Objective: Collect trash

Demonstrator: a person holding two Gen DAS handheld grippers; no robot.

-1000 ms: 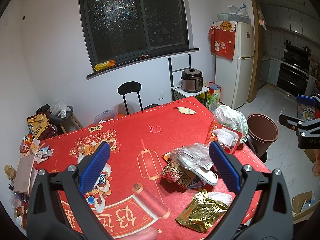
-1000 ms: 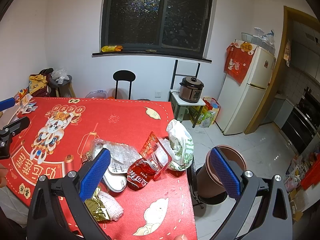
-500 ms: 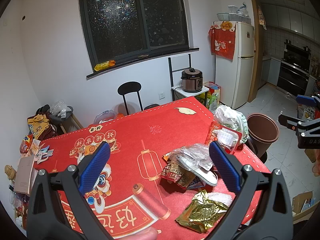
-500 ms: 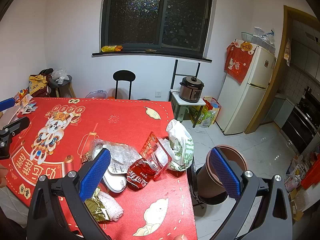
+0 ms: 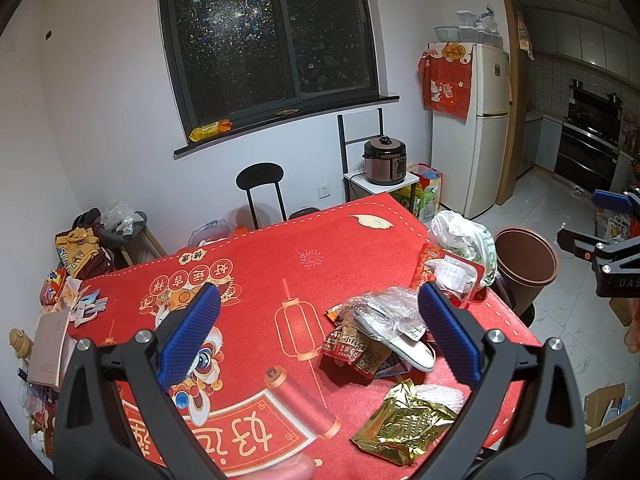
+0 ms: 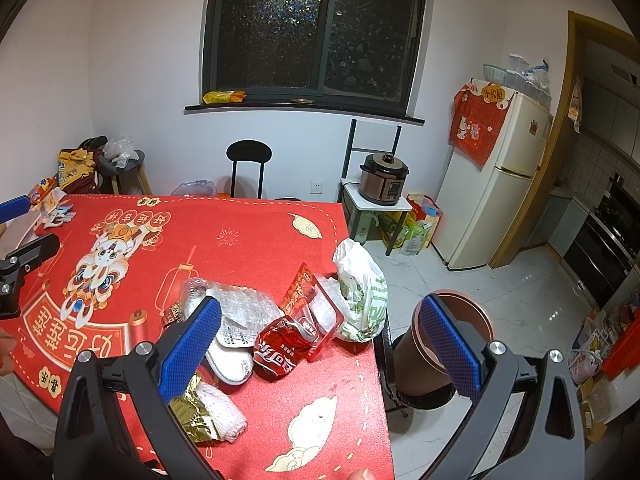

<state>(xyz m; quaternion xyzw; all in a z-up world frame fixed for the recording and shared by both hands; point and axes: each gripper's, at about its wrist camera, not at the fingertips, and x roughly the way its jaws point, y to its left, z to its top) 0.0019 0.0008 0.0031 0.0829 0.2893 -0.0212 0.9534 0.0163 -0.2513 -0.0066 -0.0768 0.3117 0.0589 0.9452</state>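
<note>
Trash lies in a heap at the right end of the red table (image 5: 256,264): a gold foil wrapper (image 5: 404,424), clear plastic wrap (image 5: 380,308), a white slipper (image 5: 404,350), a red snack pack (image 5: 448,272) and a white-green bag (image 5: 464,236). A crushed red cola can (image 6: 280,348) shows in the right wrist view. A brown bin (image 5: 524,264) (image 6: 440,344) stands on the floor beside the table's right edge. My left gripper (image 5: 316,336) is open and empty above the table. My right gripper (image 6: 320,344) is open and empty above the table edge and bin.
A black stool (image 5: 260,184) stands behind the table. A rice cooker (image 5: 384,160) sits on a small white stand, a fridge (image 5: 468,132) beyond it. Papers and small items (image 5: 52,320) crowd the table's left end. Cardboard boxes (image 5: 604,400) lie on the floor at right.
</note>
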